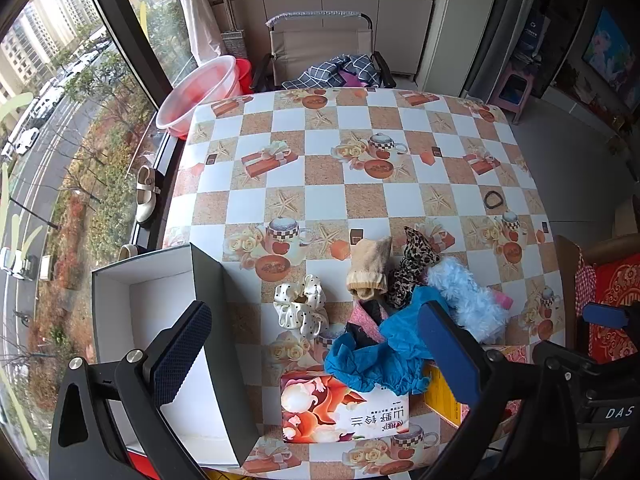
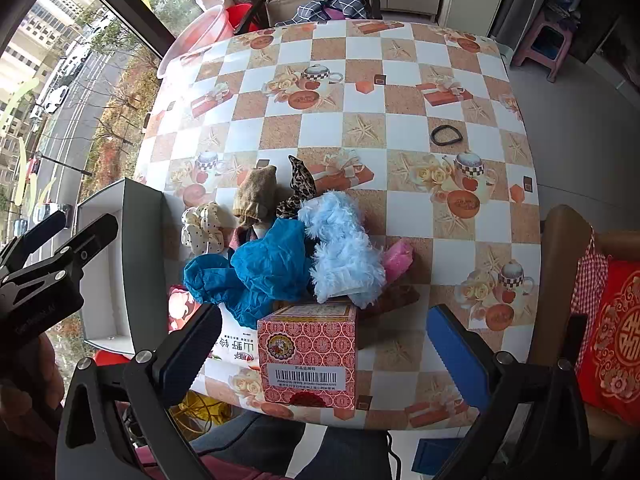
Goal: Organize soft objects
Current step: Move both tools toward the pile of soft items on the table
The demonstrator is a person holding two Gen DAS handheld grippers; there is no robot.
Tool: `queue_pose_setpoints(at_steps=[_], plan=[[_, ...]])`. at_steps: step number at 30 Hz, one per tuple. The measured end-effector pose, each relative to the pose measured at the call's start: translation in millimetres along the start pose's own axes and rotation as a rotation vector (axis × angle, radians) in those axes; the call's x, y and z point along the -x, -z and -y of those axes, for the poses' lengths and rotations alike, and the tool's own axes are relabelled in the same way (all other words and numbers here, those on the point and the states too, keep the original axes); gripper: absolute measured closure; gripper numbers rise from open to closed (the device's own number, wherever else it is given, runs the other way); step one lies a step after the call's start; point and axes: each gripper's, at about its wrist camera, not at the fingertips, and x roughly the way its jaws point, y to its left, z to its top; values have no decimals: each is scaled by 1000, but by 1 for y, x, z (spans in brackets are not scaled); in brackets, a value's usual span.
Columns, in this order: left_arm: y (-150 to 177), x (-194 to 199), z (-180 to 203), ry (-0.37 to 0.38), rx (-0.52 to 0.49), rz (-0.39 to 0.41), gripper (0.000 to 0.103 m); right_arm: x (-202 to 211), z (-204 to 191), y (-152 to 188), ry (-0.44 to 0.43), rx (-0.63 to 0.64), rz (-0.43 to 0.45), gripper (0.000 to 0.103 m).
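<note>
Both the left gripper [image 1: 316,356] and right gripper [image 2: 326,354] are hovering spread wide, gripping nothing, over the soft pile [image 2: 288,248] sitting mid-table; only the left view is revealing the open box's [image 1: 160,312] white interior.

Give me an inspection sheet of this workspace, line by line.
Surface: table with checked printed tablecloth.
Job's things: blue crinkled cloth, fluffy light-blue item, tan knit sock, leopard-print fabric piece, white polka-dot scrunchie, pink fluffy item; open grey box with white inside at the table's left edge, nothing seen inside.
Clutter: red patterned carton, floral tissue pack, black hair tie.
Grippers: left tool and right tool both open, holding nothing.
Cables: yellow cord below the table edge.
Surroundings: window, folding chair, pink basin.
</note>
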Motion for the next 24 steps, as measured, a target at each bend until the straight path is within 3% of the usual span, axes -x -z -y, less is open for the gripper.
queue_pose_setpoints(at_steps=[10, 24], plan=[[-6, -15, 2, 7, 11, -37, 0, -8, 5, -5, -1, -8, -25, 0], [-5, -59, -8, 7, 63, -156, 0, -30, 30, -8, -6, -61, -80, 0]])
